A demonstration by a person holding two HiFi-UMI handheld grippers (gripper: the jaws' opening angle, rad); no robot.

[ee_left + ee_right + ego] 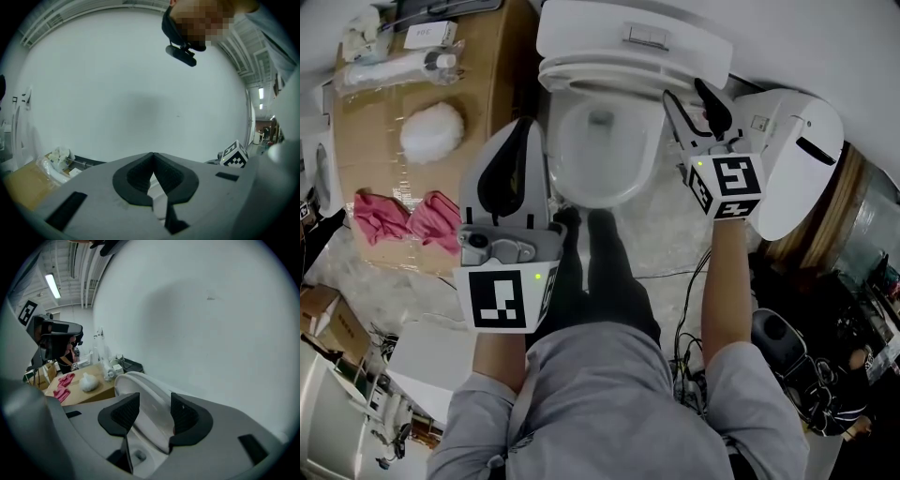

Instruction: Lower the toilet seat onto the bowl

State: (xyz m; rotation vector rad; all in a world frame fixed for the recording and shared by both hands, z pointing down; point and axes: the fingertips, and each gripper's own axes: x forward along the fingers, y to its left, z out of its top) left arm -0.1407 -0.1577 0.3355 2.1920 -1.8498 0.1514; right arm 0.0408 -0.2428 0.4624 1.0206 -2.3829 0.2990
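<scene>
The white toilet bowl [598, 155] stands open below me, and its seat [609, 73] is raised against the tank [637, 33]. My right gripper [694, 105] is at the bowl's right side, up by the raised seat. In the right gripper view its jaws [154, 404] stand open, with the upright seat's edge [136, 380] running between the pads; there is a gap on the left pad's side. The bowl's inside [138, 455] shows below. My left gripper [523, 141] hangs left of the bowl, shut and holding nothing. Seen from its own camera, the left gripper [153, 161] faces a bare wall.
A cardboard surface [487, 94] at the left holds a white fluffy ball [431, 131], pink cloths [408, 220] and packages. A white rounded appliance [797, 159] stands right of the toilet. Cables [689, 328] lie on the floor. The person's legs [600, 272] stand before the bowl.
</scene>
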